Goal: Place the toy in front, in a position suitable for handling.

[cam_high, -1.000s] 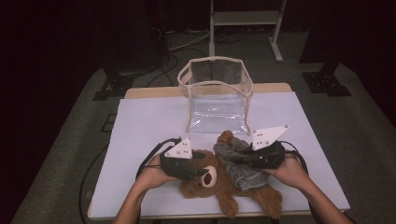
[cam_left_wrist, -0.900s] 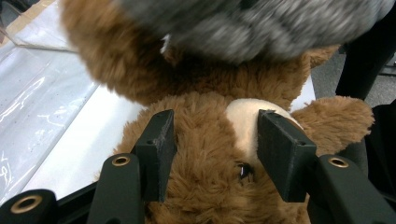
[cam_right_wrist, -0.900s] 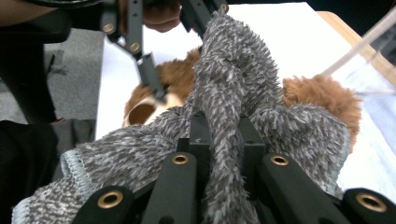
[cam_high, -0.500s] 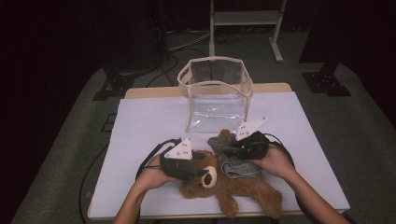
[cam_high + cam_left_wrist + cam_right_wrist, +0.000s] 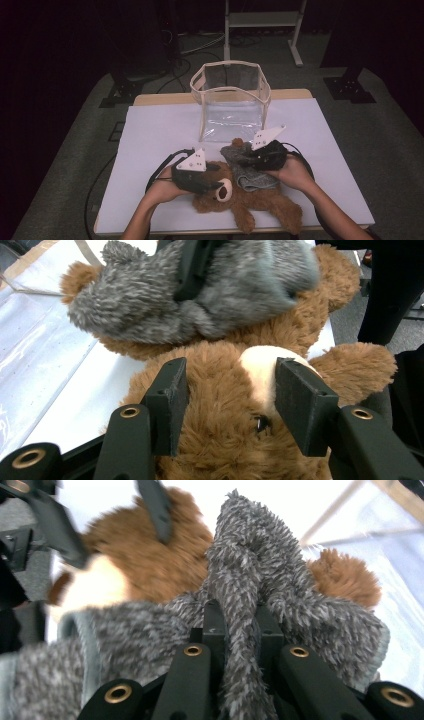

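Now, from the high view, my right tool (image 5: 250, 155) has swung in from the right toward frame centre, dragging the grey fuzzy garment (image 5: 246, 167) up off the teddy bear (image 5: 250, 202) at lower centre of the table (image 5: 150, 130); undressing looks underway. My left tool (image 5: 212, 181) lies low over the bear's head, forearm flat. Left gripper view: its jaws stand half open astride the head (image 5: 225, 440), squeezing nothing. Right gripper view: jaws pinched tight on a garment fold (image 5: 240, 630).
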Motion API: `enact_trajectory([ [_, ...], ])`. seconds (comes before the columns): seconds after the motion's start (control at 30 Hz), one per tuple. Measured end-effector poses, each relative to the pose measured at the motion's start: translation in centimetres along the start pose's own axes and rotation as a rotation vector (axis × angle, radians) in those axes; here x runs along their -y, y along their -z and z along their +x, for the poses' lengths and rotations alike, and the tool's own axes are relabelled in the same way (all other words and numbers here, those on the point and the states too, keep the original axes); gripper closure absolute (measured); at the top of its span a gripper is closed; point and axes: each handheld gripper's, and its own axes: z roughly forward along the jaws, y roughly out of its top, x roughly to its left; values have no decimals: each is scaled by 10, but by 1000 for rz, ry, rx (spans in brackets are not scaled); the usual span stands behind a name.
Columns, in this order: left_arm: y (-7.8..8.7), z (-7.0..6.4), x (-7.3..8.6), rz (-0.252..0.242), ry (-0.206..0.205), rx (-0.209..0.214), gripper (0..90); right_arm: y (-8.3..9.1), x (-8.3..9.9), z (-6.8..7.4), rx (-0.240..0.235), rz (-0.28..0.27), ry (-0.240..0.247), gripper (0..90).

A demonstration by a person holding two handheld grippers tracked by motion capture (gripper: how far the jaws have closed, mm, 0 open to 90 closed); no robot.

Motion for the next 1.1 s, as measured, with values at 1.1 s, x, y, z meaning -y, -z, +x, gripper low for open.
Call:
enact_trajectory([
  [1.1, 16, 1, 25, 61, 36, -15, 441, 64, 62, 13, 54, -97, -105, 799],
])
